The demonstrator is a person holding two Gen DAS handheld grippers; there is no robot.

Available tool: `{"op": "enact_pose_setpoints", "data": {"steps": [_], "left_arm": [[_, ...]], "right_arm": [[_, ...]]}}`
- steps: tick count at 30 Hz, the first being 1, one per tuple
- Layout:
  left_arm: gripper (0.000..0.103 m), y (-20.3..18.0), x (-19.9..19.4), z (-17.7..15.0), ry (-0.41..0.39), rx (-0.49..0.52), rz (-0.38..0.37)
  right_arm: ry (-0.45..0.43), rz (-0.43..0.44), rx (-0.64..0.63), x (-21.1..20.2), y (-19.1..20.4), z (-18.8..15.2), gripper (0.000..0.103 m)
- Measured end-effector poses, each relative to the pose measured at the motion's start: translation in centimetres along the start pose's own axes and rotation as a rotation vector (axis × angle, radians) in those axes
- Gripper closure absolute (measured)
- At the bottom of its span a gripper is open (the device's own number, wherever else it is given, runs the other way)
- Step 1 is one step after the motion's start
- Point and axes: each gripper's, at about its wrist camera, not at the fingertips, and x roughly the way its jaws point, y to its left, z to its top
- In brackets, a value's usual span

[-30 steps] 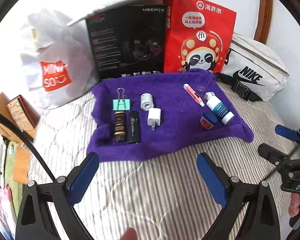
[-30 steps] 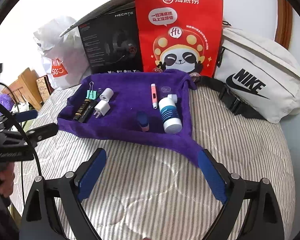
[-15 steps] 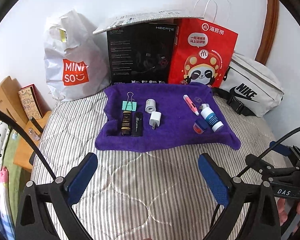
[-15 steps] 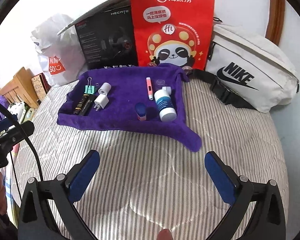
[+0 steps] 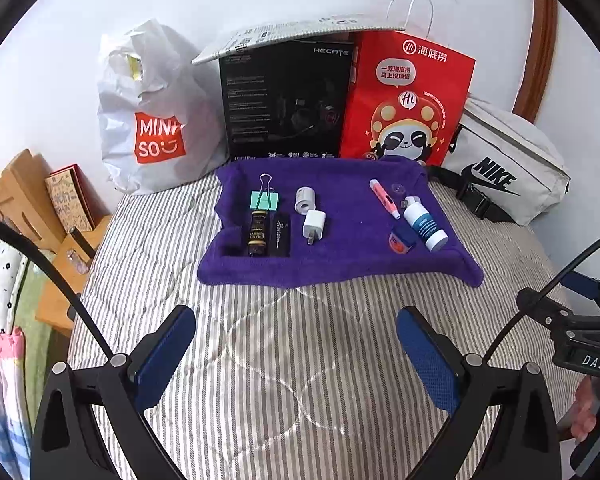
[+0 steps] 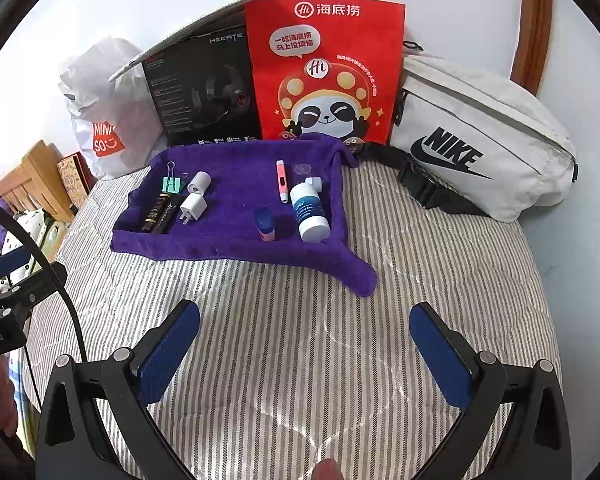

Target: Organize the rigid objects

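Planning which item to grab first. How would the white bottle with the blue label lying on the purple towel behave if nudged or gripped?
The white bottle lies on its side and looks round, so it would probably roll if nudged sideways. The soft purple towel may damp that. Its smooth plastic could slip between pads; it looks rigid and likely light.

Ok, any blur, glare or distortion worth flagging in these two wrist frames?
Left wrist: sharp, evenly lit, fisheye bends the wooden bed post; dark vignette corners. Right wrist: sharp too, soft sheen on the striped quilt, Nike bag stretched toward the edge.
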Motion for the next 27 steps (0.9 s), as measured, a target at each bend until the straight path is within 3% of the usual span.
{"op": "enact_pose_setpoints", "data": {"steps": [27], "left_arm": [[0.001,-0.1,-0.5,-0.5,0.006,0.01,-0.003]], "right_arm": [[-0.006,-0.009,-0.019,-1.1,0.3,-0.9,0.0]]}}
